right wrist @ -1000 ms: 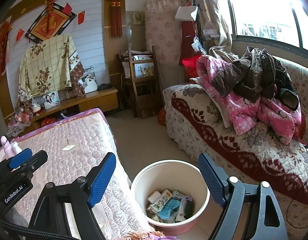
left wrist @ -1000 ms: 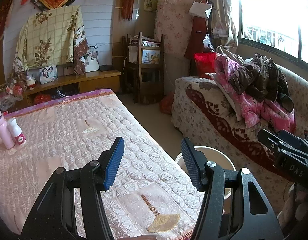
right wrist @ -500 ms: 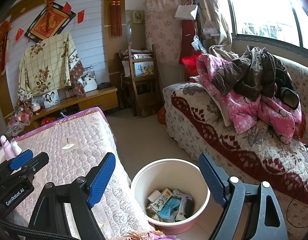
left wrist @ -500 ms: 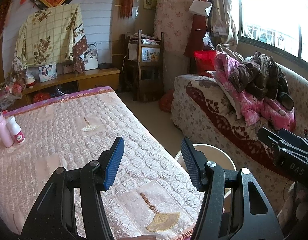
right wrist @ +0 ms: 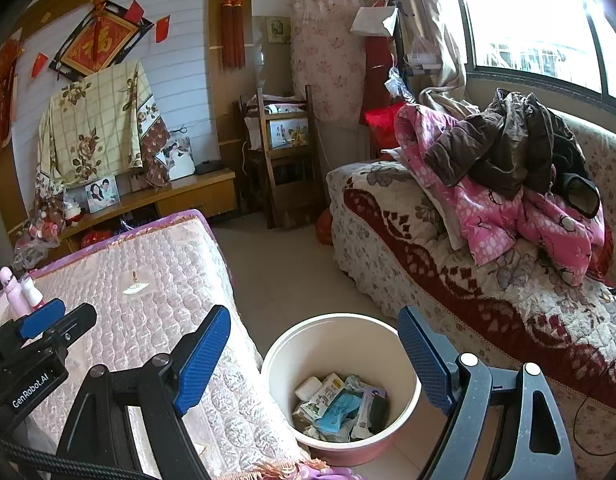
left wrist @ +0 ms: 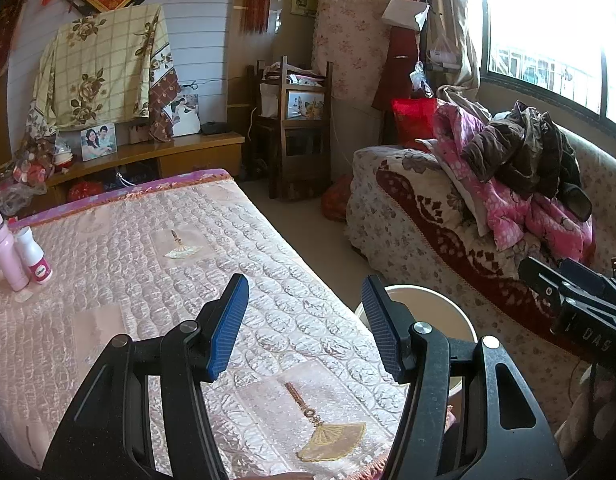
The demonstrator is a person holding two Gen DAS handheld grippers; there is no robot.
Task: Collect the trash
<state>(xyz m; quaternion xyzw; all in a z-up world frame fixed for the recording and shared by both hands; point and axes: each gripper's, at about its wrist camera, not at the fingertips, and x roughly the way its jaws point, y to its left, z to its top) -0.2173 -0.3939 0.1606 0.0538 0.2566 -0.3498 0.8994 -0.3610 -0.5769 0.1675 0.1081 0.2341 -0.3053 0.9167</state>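
Both grippers gape wide and empty — right gripper (right wrist: 314, 354) hovers above the bin (right wrist: 404, 330) of trash (right wrist: 340, 406), nearer than left gripper (left wrist: 304, 322) over the table (left wrist: 120, 300).

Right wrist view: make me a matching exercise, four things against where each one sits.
Things:
1. basin
2. pink bottle
3. brown jacket
4. photo

Places:
A. on the wooden shelf by the wall
B. on the floor between bed and sofa
C. on the sofa, over pink clothes
D. standing on the bed, far left

Pairs: 1-B, 2-D, 3-C, 4-A
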